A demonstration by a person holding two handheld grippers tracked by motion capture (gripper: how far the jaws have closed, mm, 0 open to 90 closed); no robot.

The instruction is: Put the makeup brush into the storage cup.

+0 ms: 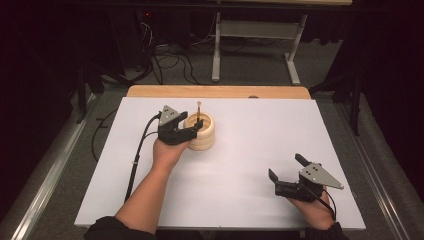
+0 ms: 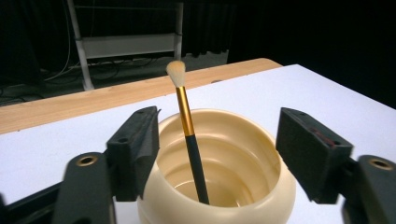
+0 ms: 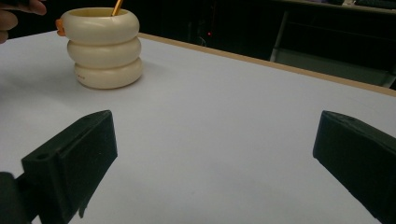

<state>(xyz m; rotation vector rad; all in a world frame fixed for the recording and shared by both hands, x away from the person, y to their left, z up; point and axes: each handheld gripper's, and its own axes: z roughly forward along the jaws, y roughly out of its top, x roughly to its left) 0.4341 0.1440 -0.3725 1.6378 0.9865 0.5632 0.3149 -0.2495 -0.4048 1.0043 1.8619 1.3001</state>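
A cream ribbed pot (image 1: 200,132) is seen standing upright on the white worktop (image 1: 250,150), toward its far left part, in the high view. A brush (image 1: 198,111) is stood inside the pot, with its pale bristle tip (image 2: 176,73) pointing up, a gold ferrule below the tip and a dark handle reaching down to the pot's floor; it is leaned slightly toward the left side of the pot in the left gripper view.

The left tongs (image 1: 190,131) are held at the near-left side of the pot, at the level of its rim. Their jaws are spread apart, and the pot is set between them: in the left gripper view one pad (image 2: 140,144) is seen just beside or touching the pot's left shoulder, while the other pad (image 2: 310,151) is kept apart from the pot's right side. Whether the near pad truly touches the pot cannot be told. The brush is not gripped.

The right tongs (image 1: 286,172) are held low over the near-right part of the worktop, well apart from the pot. Their jaws are wide apart and nothing is held between them; bare white worktop is seen between the pads in the right gripper view, with the pot farther off at the upper left.

A strip of wooden edge (image 1: 215,91) is seen beyond the far side of the white surface.
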